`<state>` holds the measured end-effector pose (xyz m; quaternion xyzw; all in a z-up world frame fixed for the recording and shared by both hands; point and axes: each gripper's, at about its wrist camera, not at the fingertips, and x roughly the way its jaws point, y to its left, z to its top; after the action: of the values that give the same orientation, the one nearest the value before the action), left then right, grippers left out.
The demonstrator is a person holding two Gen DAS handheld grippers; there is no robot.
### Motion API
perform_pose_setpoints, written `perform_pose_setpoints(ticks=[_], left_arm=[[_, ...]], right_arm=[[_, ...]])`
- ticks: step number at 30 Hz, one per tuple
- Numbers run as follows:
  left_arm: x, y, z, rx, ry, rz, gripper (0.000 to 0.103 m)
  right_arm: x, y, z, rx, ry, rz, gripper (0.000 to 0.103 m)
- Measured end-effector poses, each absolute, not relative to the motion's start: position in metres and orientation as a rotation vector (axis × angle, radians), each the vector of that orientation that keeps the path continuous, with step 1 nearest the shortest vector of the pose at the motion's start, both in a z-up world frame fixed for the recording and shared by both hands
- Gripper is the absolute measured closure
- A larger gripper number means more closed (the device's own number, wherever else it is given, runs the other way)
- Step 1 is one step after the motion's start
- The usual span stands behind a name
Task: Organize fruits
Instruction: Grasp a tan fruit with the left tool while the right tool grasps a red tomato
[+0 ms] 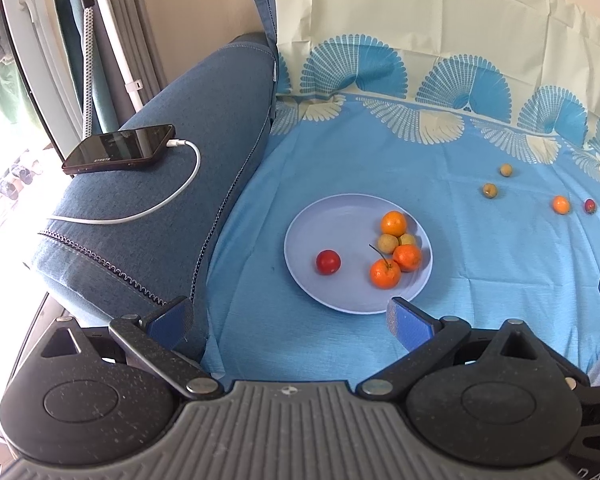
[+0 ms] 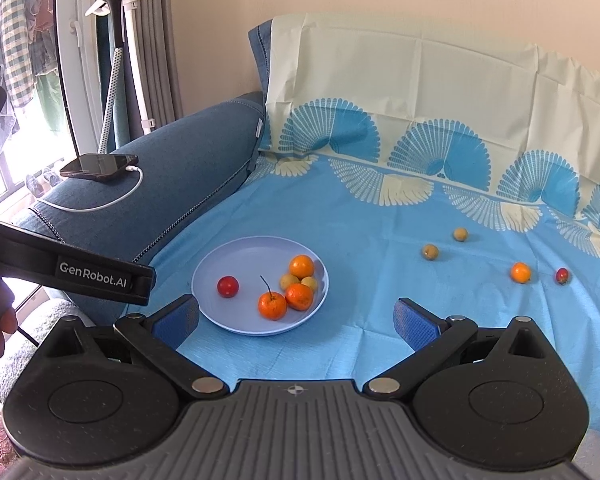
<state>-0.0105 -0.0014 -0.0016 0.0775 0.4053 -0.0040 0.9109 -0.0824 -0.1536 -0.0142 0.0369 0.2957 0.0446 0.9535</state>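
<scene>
A pale blue plate (image 1: 340, 216) (image 2: 236, 260) sits on the blue cloth. It holds a red fruit (image 1: 328, 261) (image 2: 227, 286), three oranges (image 1: 385, 273) (image 2: 273, 304) and two small yellow fruits (image 1: 387, 242) (image 2: 289, 281). Loose on the cloth to the right lie two yellow-brown fruits (image 1: 489, 190) (image 2: 430, 251), an orange (image 1: 561, 204) (image 2: 521, 272) and a small red fruit (image 1: 589, 206) (image 2: 562, 275). My left gripper (image 1: 288, 320) is open and empty, just short of the plate. My right gripper (image 2: 296, 322) is open and empty, near the plate's front edge.
A blue sofa armrest (image 1: 172, 184) (image 2: 180, 168) rises left of the cloth, with a phone (image 1: 120, 148) (image 2: 98, 166) on a white charging cable on top. A cream cloth covers the backrest (image 1: 420, 20). The left gripper's body (image 2: 80, 272) crosses the right wrist view's left side.
</scene>
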Motion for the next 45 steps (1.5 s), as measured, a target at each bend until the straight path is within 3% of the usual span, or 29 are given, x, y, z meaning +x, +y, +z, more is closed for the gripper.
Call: perform_pose_setpoints(ticks=[22, 35, 45], left_arm=[[0.037, -0.051, -0.015, 0.227, 0.905, -0.056, 0.0], [0.14, -0.194, -0.039, 0.289, 0.92, -0.194, 0.0], [0.241, -0.301, -0.126, 0.347, 0.943, -0.264, 0.0]], right_arm=[[-0.058, -0.207, -0.042, 0.199, 0.66, -0.017, 0.001], [-0.033, -0.372, -0.078, 0.313, 0.609, -0.434, 0.001], [0.037, -0.498, -0.147, 0.324, 0.591, -0.653, 0.001]])
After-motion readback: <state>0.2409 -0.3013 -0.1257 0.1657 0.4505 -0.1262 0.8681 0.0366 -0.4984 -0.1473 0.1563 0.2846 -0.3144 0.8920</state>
